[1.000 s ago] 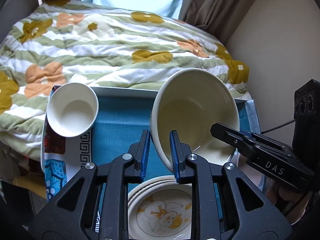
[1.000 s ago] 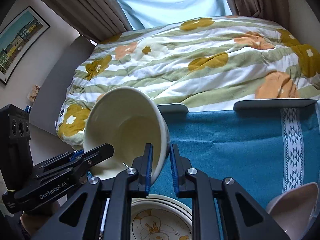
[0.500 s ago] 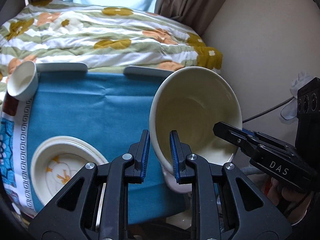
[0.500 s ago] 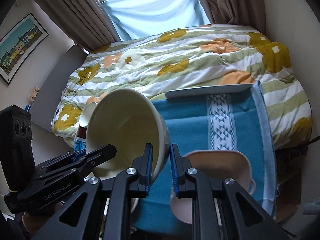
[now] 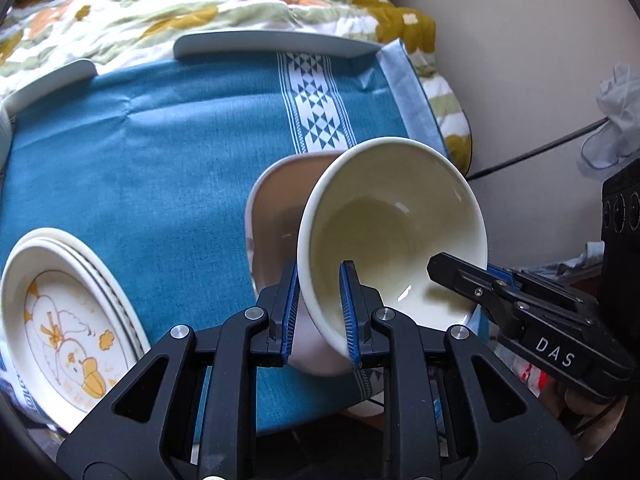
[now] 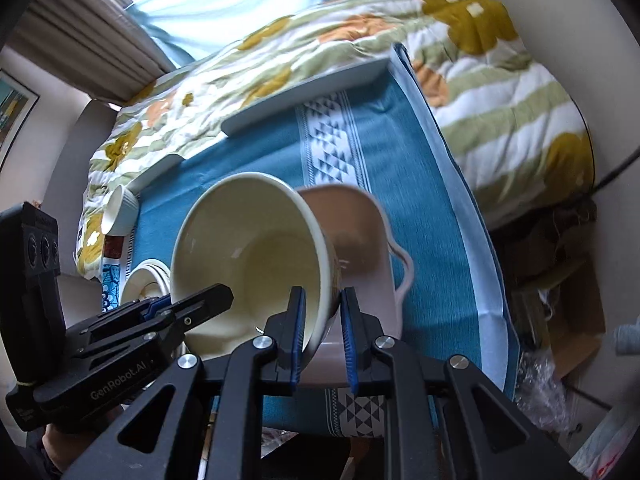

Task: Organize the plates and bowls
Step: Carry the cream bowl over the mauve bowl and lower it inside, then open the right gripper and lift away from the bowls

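Note:
A large cream bowl is held tilted between both grippers. My left gripper is shut on its near rim. My right gripper is shut on the opposite rim; it shows at the right of the left wrist view. The cream bowl hangs just above a pink bowl with a wavy handle, which sits on the blue cloth at the table's right end. The pink bowl also shows in the left wrist view. A stack of duck-printed plates lies at the left.
A small white cup stands at the far left edge. Grey tray rims border the cloth's far side. A flowered quilt covers the bed behind. A wall and cable are at the right.
Both grippers have carried the cream bowl to the right and lowered it over the pink bowl. The duck plates now sit further left in view.

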Action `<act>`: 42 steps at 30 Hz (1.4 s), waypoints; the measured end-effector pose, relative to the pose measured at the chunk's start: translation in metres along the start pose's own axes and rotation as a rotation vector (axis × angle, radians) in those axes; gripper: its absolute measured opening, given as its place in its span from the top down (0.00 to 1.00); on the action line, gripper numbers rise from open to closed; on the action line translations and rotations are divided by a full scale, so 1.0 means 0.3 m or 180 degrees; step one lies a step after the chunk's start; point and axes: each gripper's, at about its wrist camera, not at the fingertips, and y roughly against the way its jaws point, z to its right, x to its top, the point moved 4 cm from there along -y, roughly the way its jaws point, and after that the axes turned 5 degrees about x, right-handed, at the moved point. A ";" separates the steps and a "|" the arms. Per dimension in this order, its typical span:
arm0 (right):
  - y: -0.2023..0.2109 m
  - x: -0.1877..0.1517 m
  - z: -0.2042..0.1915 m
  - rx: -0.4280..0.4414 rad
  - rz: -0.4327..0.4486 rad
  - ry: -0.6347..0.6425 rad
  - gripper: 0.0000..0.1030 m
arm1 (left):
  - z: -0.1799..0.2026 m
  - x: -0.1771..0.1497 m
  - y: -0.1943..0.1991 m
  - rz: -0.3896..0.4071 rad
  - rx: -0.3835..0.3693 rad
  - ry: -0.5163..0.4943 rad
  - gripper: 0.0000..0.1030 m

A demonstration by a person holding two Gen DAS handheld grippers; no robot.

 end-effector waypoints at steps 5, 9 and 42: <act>-0.055 -0.021 0.015 -0.0123 -0.0039 -0.0159 0.84 | -0.009 0.021 -0.070 -0.0184 0.0092 -0.0198 0.83; -0.089 -0.026 0.035 -0.0146 -0.0103 -0.0271 0.84 | -0.025 0.035 -0.114 -0.0296 0.0103 -0.0264 0.83; -0.096 -0.036 0.048 -0.0310 -0.0066 -0.0430 0.85 | -0.023 0.094 -0.069 -0.0212 0.0227 -0.0563 0.83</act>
